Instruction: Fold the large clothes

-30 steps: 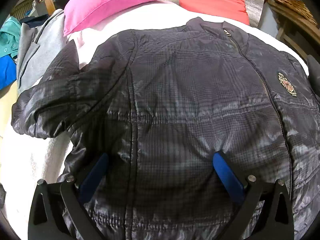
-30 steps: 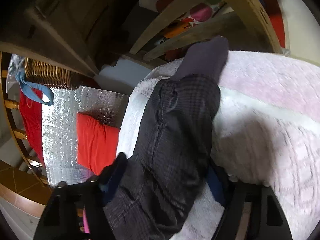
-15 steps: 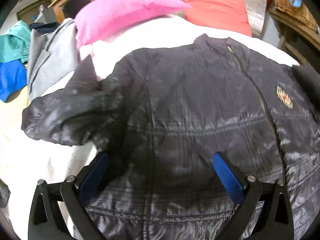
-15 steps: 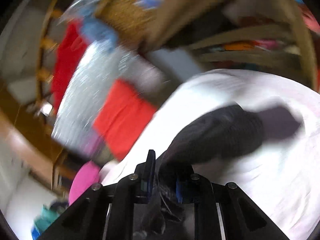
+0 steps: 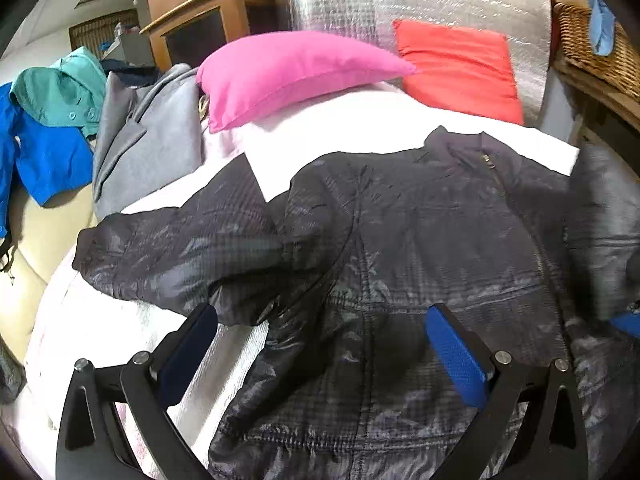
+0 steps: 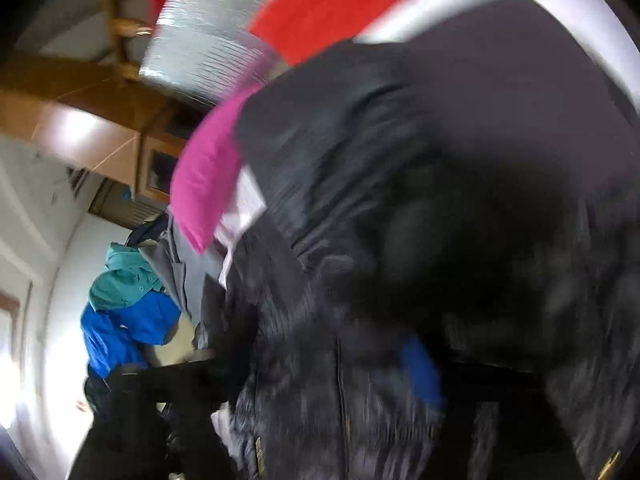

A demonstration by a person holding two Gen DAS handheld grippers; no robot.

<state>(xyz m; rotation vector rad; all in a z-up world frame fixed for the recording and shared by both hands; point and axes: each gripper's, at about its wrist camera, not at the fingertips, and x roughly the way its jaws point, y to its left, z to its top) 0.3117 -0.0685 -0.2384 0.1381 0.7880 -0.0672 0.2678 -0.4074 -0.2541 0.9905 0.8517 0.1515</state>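
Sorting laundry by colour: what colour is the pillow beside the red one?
Bright pink; the pillow shows best in the left wrist view.

bare bedcover (image 5: 100,344) left, pink pillow (image 5: 288,72) seemingly beyond

White bed (image 5: 360,128) with dark jacket (image 5: 420,240), pink pillow (image 5: 288,72), red pillow (image 5: 460,68), grey coat (image 5: 152,132).

Dark checked padded jacket (image 5: 400,240), shiny, quilted seams, lies front-up, spread on white-pink bed cover. Collar at far end, zip closed, brass pull just below collar. One sleeve stretches sideways toward cover's left edge, creased, cuff end bunched. Hem nearest camera, rumpled. Opposite side of jacket lifted and folded inward at right edge of view. In right wrist view jacket (image 6: 400,240) fills frame, heavily blurred.
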